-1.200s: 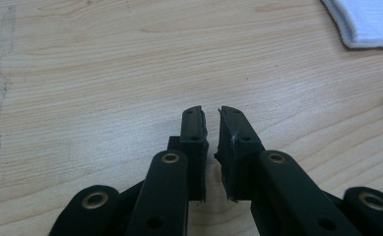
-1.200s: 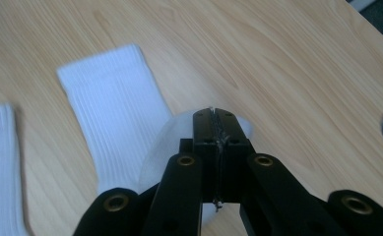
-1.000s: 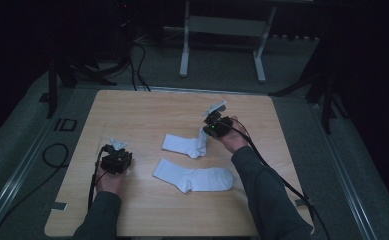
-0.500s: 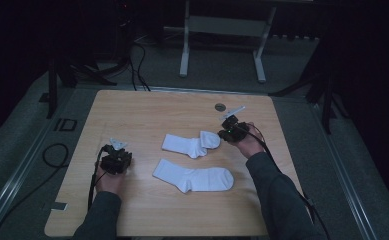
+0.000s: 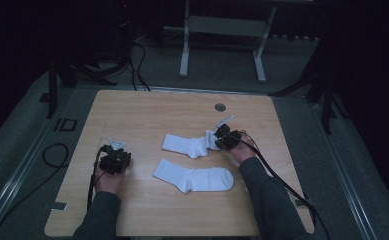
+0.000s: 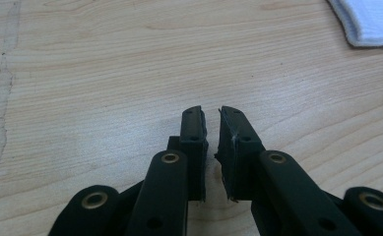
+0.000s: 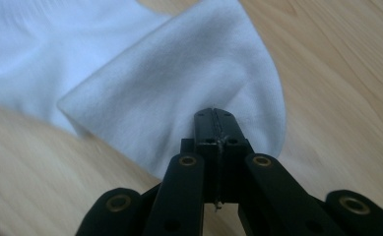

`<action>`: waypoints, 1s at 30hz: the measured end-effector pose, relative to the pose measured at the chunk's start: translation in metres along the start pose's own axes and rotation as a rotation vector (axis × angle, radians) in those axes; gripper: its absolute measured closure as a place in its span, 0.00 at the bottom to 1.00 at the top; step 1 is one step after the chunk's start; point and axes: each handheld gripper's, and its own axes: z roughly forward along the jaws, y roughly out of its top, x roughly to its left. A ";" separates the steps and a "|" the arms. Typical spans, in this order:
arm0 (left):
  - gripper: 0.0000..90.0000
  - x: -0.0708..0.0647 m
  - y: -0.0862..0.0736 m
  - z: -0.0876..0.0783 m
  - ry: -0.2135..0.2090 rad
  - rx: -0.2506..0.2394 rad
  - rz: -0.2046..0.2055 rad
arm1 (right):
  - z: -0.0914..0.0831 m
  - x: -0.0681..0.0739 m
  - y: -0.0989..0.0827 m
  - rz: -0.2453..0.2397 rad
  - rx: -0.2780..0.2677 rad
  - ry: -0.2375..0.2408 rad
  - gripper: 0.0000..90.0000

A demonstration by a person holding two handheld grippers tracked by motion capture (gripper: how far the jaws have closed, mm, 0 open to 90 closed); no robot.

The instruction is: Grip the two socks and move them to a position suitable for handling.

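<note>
1. At the left of the high view, the left gripper [image 5: 116,159] sits low over the wooden table [image 5: 147,112], held in the person's left hand [image 5: 108,181], with its cable trailing back along the sleeve.
2. In the left gripper view, the left gripper's [image 6: 211,129] two black jaws stand almost together with a narrow slit between the pads. Nothing is between them, and bare wood lies under them. A corner of white fabric shows at the top right of that view, well apart from the jaws.
3. Toward the middle of the table lie two white socks. The nearer sock [image 5: 193,178] lies flat and stretched out, its toe pointing right, between the two hands and touched by neither gripper.
4. The farther sock [image 5: 189,144] lies just beyond it, apart from it, with its cuff end to the left. Its right end is turned up and folded over toward the right gripper.
5. The right gripper [image 5: 221,138] is at that right end of the farther sock, held in the right hand [image 5: 242,149]. Its jaws have just been closing.
6. In the right gripper view, the right gripper's [image 7: 213,118] jaws are pressed tight together, pad to pad, against the folded white fabric of the farther sock [image 7: 179,83]. Whether a fold of cloth is pinched between the pads cannot be told.
7. Beyond the right gripper, a small round grey disc [image 5: 220,107] is set in the tabletop near its far edge.
</note>
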 end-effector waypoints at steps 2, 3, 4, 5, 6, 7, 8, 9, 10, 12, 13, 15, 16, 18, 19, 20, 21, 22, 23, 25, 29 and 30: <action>0.90 0.000 0.000 0.000 0.000 0.000 -0.003 | -0.004 -0.005 -0.009 0.014 0.003 0.004 1.00; 0.90 0.000 0.000 0.000 0.000 0.004 -0.003 | -0.007 -0.008 -0.014 0.020 0.004 0.008 1.00; 0.90 0.000 0.000 0.001 -0.001 0.004 -0.004 | -0.009 -0.010 -0.018 0.024 0.007 0.012 0.99; 0.90 0.000 0.000 0.001 -0.001 0.007 -0.003 | -0.011 -0.012 -0.022 0.028 0.009 0.020 0.99; 0.90 0.000 0.000 0.001 -0.002 0.007 -0.002 | -0.013 -0.013 -0.025 0.031 0.014 0.027 0.98; 0.90 0.000 0.000 0.001 -0.002 0.009 0.000 | -0.015 -0.013 -0.028 0.026 0.021 0.031 0.97; 0.90 0.000 0.000 0.001 -0.002 0.008 0.000 | -0.017 -0.013 -0.030 0.018 0.027 0.034 0.96; 0.90 0.000 0.000 0.001 -0.002 0.008 0.000 | -0.019 -0.012 -0.032 0.009 0.030 0.037 0.95; 0.90 0.000 0.000 0.001 -0.002 0.007 -0.001 | -0.020 -0.011 -0.033 -0.002 0.035 0.041 0.95; 0.90 0.000 0.000 0.001 -0.001 0.005 -0.006 | -0.023 -0.009 -0.037 -0.019 0.044 0.043 0.94; 0.90 0.001 -0.001 0.001 0.000 0.005 -0.005 | -0.024 -0.009 -0.038 -0.023 0.050 0.045 0.93; 0.90 0.001 0.000 0.001 0.000 0.004 -0.006 | -0.027 -0.008 -0.042 -0.027 0.057 0.054 0.93; 0.90 0.001 0.000 0.001 0.000 0.003 -0.004 | -0.028 -0.007 -0.043 -0.032 0.061 0.057 0.92; 0.90 0.001 0.000 0.000 -0.001 0.004 -0.004 | -0.029 -0.007 -0.046 -0.034 0.066 0.061 0.92; 0.90 0.001 0.000 0.000 -0.001 0.004 -0.004 | -0.030 -0.007 -0.047 -0.034 0.069 0.063 0.92; 0.90 0.001 0.000 0.000 -0.001 0.004 -0.004 | -0.031 -0.007 -0.048 -0.039 0.071 0.065 0.92; 0.90 0.001 0.000 0.000 -0.001 0.005 -0.004 | -0.031 -0.007 -0.049 -0.041 0.072 0.066 0.92; 0.90 0.001 0.000 0.000 -0.001 0.005 -0.004 | -0.032 -0.007 -0.050 -0.042 0.073 0.067 0.91; 0.90 0.001 -0.001 0.000 -0.001 0.005 -0.005 | -0.033 -0.008 -0.051 -0.042 0.073 0.069 0.91; 0.90 0.001 -0.001 0.000 0.000 0.006 -0.004 | -0.034 -0.011 -0.053 -0.035 0.073 0.071 0.91; 0.90 0.001 -0.001 0.000 0.000 0.006 -0.004 | -0.036 -0.015 -0.058 -0.022 0.075 0.073 0.91; 0.90 0.001 -0.001 0.000 -0.001 0.006 -0.004 | -0.036 -0.016 -0.060 -0.020 0.078 0.070 0.91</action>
